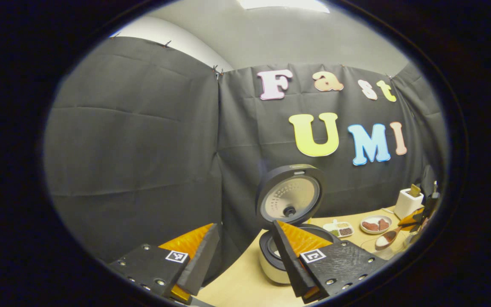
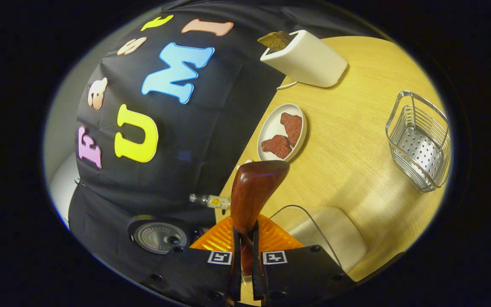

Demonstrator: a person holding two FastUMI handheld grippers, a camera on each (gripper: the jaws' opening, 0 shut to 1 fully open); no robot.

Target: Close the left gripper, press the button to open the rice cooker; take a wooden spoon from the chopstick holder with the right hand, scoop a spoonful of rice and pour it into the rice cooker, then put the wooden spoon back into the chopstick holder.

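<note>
The rice cooker (image 1: 271, 262) stands with its round lid (image 1: 289, 199) swung up and open, just beyond my left gripper (image 1: 245, 226), which is open and holds nothing. My right gripper (image 2: 245, 238) is shut on the handle of the wooden spoon (image 2: 255, 192). The left gripper view has that right gripper (image 1: 418, 219) at the far right, and the wooden spoon (image 1: 385, 241) carries white rice above a glass bowl of rice (image 1: 375, 252). This rice bowl (image 2: 335, 236) lies right under the spoon. The cooker's lid (image 2: 158, 235) sits off to the lower left. The wire chopstick holder (image 2: 420, 140) stands empty at the right.
A white toaster (image 2: 307, 59) with a bread slice stands by the cloth wall. A plate (image 2: 271, 123) with red pieces lies between it and the spoon. A small bottle (image 2: 209, 200) and a divided dish (image 1: 341, 229) sit near the cooker.
</note>
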